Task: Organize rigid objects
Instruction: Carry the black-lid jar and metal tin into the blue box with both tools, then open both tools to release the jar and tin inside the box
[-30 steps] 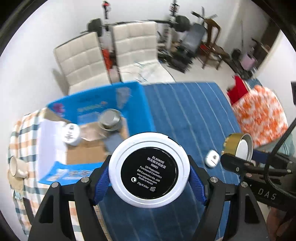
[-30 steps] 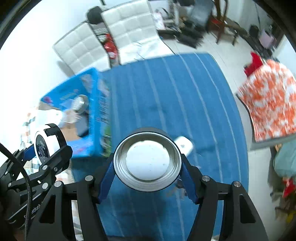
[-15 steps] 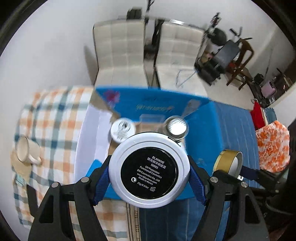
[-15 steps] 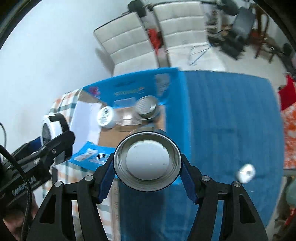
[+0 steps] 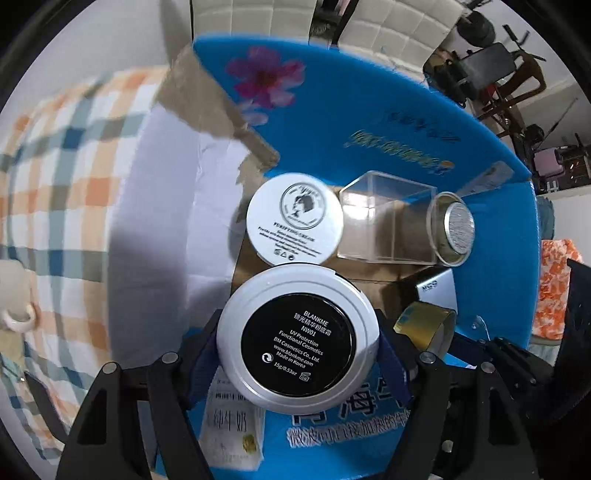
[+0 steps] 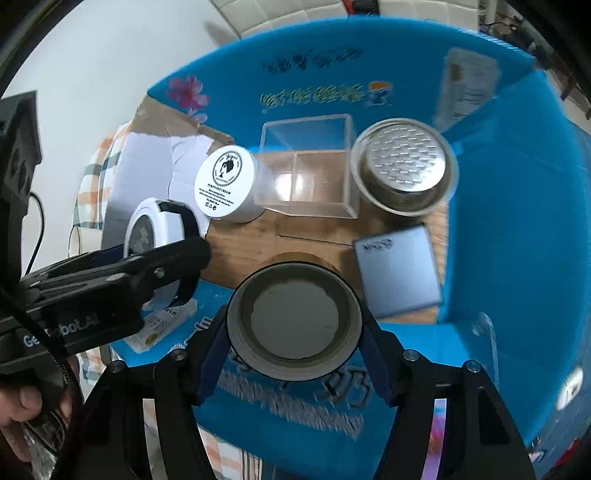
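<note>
My left gripper [image 5: 297,345] is shut on a round white cosmetics compact [image 5: 297,334] with a black label, held over the near edge of the open blue cardboard box [image 5: 388,122]. My right gripper [image 6: 294,326] is shut on a gold-sided round lid [image 6: 294,321], also over the box's near edge. The compact also shows in the right wrist view [image 6: 155,227], and the gold lid in the left wrist view [image 5: 424,326]. Inside the box lie a white cream jar [image 5: 294,218], a clear plastic cube [image 6: 308,166], a metal tin [image 6: 402,164] and a small silver-blue box [image 6: 399,273].
The box stands on a checked cloth [image 5: 55,155] beside blue striped cloth. A white cup [image 5: 16,295] sits at the left. White chairs [image 5: 388,18] stand behind the table.
Both grippers have moved left and forward with their objects, from above the blue cloth to close over the open box, which now fills both views.
</note>
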`<move>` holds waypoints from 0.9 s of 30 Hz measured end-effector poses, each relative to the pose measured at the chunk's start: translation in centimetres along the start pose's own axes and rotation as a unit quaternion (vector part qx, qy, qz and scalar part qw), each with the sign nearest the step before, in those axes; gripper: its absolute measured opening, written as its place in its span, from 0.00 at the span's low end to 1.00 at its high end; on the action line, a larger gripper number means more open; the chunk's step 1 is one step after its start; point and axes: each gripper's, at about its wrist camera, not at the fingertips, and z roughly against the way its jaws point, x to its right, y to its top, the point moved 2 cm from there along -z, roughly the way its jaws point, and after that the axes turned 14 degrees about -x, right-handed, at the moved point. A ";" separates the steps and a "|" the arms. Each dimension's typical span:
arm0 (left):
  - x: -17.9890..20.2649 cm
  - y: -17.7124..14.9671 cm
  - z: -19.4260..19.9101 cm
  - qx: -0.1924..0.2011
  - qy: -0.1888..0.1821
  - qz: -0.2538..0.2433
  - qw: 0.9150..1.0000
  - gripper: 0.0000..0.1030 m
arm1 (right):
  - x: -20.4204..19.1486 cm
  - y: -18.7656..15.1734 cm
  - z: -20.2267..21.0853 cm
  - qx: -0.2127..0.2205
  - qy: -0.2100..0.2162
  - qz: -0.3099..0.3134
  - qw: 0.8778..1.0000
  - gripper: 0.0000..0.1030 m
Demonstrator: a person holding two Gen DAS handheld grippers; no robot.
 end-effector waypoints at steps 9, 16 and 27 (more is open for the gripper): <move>0.7 1.8 -2.0 -0.059 -0.004 -0.010 0.998 0.71 | 0.7 2.9 -3.3 -0.043 0.048 0.010 0.998 0.66; 0.1 2.5 -3.3 -0.086 -0.008 0.005 0.996 0.71 | 0.9 3.6 -5.0 -0.073 0.042 -0.001 0.996 0.67; -0.8 0.9 -4.7 -0.110 -0.017 0.009 0.994 0.81 | 0.8 3.0 -5.3 -0.087 0.025 -0.006 0.996 0.78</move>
